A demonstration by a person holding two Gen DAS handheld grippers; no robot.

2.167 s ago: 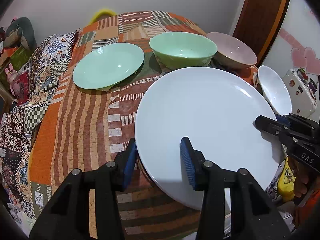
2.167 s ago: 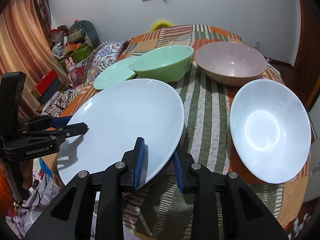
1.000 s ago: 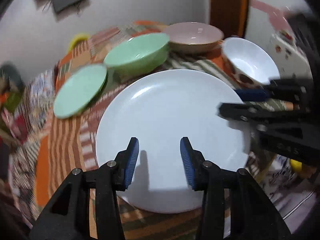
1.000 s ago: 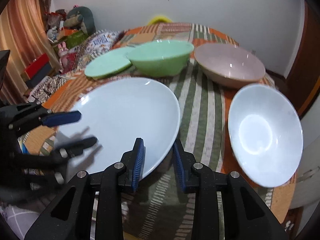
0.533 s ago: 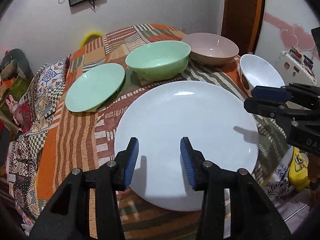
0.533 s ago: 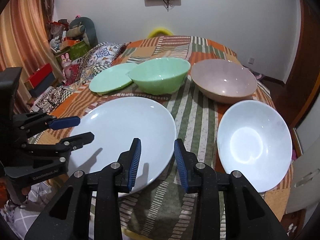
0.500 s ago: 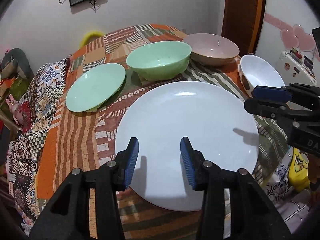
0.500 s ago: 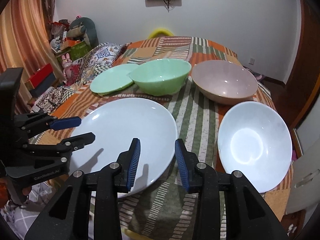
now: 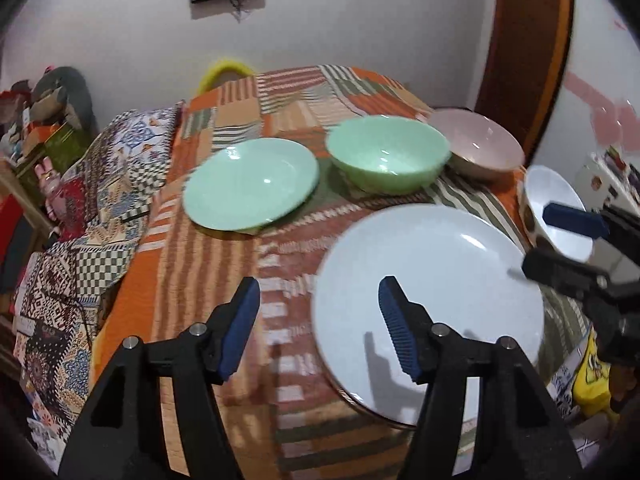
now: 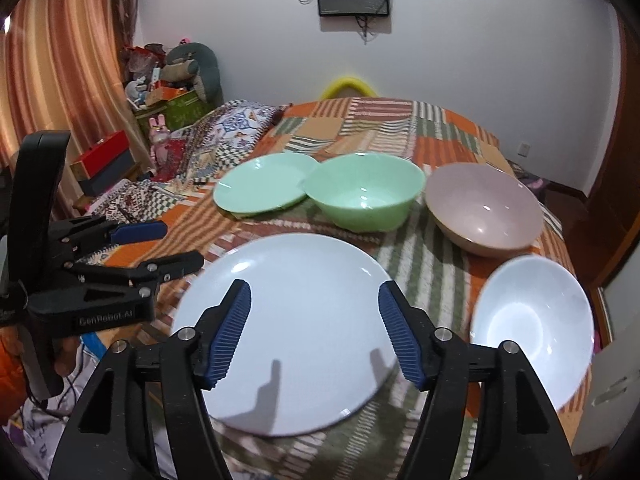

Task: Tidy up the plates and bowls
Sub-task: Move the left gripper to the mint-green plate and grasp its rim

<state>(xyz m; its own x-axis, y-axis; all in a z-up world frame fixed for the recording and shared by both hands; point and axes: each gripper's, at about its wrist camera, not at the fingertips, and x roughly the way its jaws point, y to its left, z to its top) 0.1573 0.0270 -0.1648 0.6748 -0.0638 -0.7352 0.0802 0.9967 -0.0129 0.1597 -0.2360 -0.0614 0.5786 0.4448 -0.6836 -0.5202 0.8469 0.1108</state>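
Note:
A large white plate [image 9: 432, 276] [image 10: 292, 320] lies at the near edge of the patchwork-covered table. Behind it stand a green plate [image 9: 250, 188] [image 10: 260, 188], a green bowl [image 9: 386, 158] [image 10: 364, 192] and a pink bowl [image 9: 478, 148] [image 10: 484, 208]. A white bowl [image 9: 558, 208] [image 10: 532, 328] sits at the right. My left gripper [image 9: 320, 328] is open and empty, above the plate's left edge; it also shows in the right wrist view [image 10: 160, 244]. My right gripper [image 10: 314, 332] is open and empty above the white plate; it also shows in the left wrist view [image 9: 560, 240].
The table [image 10: 404, 120] wears an orange, green and white patchwork cloth. A patterned blanket [image 9: 100, 184] hangs off its left side. Boxes and stuffed toys [image 10: 172, 80] stand at the far left. A wooden door [image 9: 524, 48] is at the right.
Both grippers have opened wider and pulled back and up from the white plate. The left wrist view has swung left, so the plate now sits to its right.

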